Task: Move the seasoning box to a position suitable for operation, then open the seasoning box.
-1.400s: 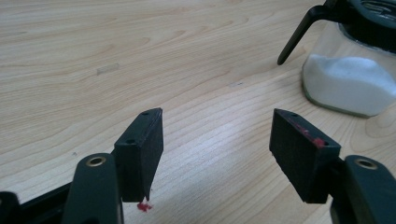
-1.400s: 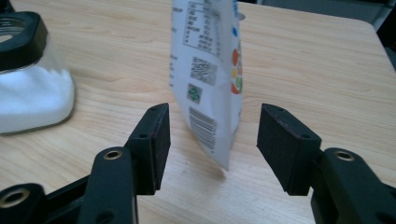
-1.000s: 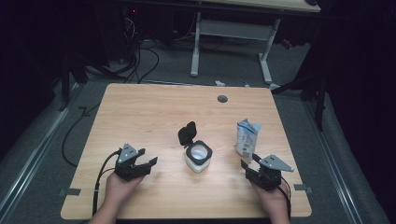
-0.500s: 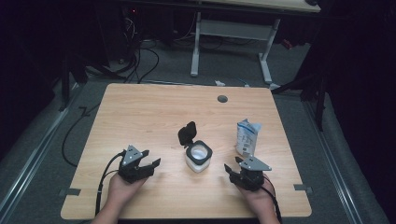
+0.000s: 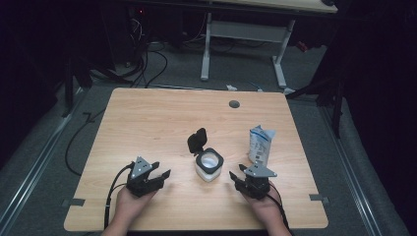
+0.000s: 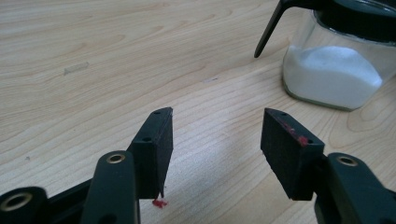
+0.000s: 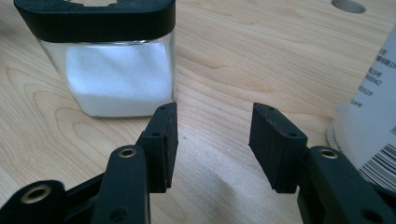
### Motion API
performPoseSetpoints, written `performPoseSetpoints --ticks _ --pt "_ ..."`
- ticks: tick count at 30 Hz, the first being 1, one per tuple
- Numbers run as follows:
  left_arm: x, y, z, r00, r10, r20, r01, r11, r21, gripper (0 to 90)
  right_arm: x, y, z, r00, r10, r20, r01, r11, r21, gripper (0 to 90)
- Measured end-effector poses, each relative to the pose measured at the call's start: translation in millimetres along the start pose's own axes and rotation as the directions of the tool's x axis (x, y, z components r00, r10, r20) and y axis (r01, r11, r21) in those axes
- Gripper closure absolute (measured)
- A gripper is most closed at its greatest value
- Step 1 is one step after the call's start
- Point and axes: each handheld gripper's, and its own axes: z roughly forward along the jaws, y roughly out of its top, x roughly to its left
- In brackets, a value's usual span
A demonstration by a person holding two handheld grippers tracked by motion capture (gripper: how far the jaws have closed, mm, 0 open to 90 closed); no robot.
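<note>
Moved since a second ago: the right gripper [image 5: 236, 175] has slid in from the counter's right edge toward the jar, and now sits just right of it; the left gripper [image 5: 161, 175] has barely shifted.
Jaw motion: both pairs have just been closing a little, with only bare wood between them.
Left gripper state: spread, holding nothing, jaws aimed across the counter [image 5: 147, 123] at the jar's left side.
Right gripper state: spread, holding nothing, jaws pointing between jar and bag.
Jar [image 5: 208, 165]: glass, upright near the counter's front middle, partly filled with white powder [image 7: 119, 77], between the two grippers and touching neither.
Lid [image 5: 196, 141]: black flip lid swung up and back, probably so the mouth is free for filling.
Bag [image 5: 259, 144]: white paper bag standing just right of the jar, top torn open, near the right gripper, likely the pouring source.
Why the layout: one gripper on each side probably suits steadying the jar while the other takes the bag.
</note>
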Motion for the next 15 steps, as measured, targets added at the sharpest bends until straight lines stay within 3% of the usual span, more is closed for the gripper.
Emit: performPoseSetpoints --ticks 2,5,11,15 --pt "-1.6 1.2 1.3 0.9999 0.007 0.008 -0.007 1.0 -0.006 47.1 0.2 0.7 0.9 1.0 -0.002 -0.002 0.002 1.0 0.001 51.9" --pt "-4.5 6.0 5.2 0.9997 0.02 -0.011 -0.02 0.9998 0.001 45.2 0.8 1.0 2.3 0.9999 -0.01 -0.004 0.01 1.0 0.003 52.1" --pt "-7.2 17.7 14.0 0.9994 -0.024 -0.026 0.024 0.9997 0.006 49.4 0.0 0.6 1.2 0.9997 -0.011 -0.021 0.011 1.0 0.003 57.7" --pt "-9.4 26.0 19.7 0.9991 -0.02 -0.038 0.02 0.9997 0.016 53.0 -1.9 -0.3 1.6 0.9994 -0.005 -0.033 0.005 1.0 -0.002 57.7"
